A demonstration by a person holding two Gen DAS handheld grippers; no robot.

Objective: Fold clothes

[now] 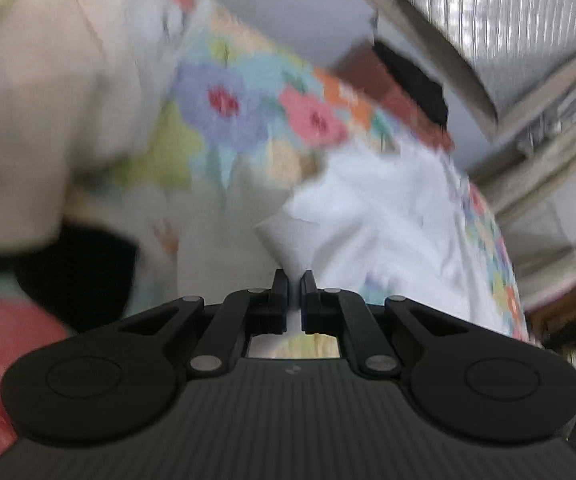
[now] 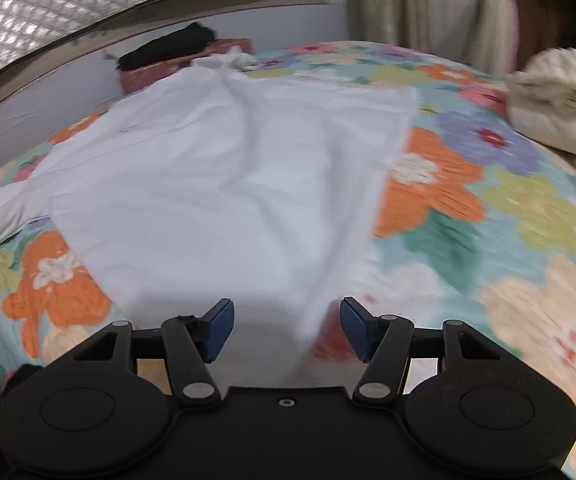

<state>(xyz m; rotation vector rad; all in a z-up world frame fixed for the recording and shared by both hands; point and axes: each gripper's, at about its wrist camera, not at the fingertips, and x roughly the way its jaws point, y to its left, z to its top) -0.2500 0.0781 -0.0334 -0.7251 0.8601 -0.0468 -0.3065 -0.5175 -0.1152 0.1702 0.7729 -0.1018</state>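
- The bed (image 2: 528, 208), under a flowered cover, carried everything, and every place here is given from the white garment (image 2: 224, 168) lying on it
- The white garment lay spread across the middle of the bed, its long axis running from the near edge, just ahead of the right tongs (image 2: 287, 326), away toward the headboard (image 2: 136, 24); its far end bunched up beside a dark cloth (image 2: 168, 50) and a reddish pillow (image 2: 148, 72)
- A cream heap of clothes (image 2: 560, 104) sat well off the garment's right side, with bare flowered cover between them, so I judged there was open room on that side to lay a fold over
- To the garment's left a narrow white flap, perhaps a sleeve, trailed toward the bed's edge
- The right tongs stood about half open and held nothing; the garment's near hem and its right-hand edge ran down between the blue pads (image 2: 220, 326) without either pad pressing on it, so this was the nearer hand for a grip on that hem
- The left tongs (image 1: 294, 294) were pinched tight on a pulled-up point of the white garment (image 1: 368, 208), the cloth drawn into a cone from the jaws; that view was blurred, so which corner it was I could not tell
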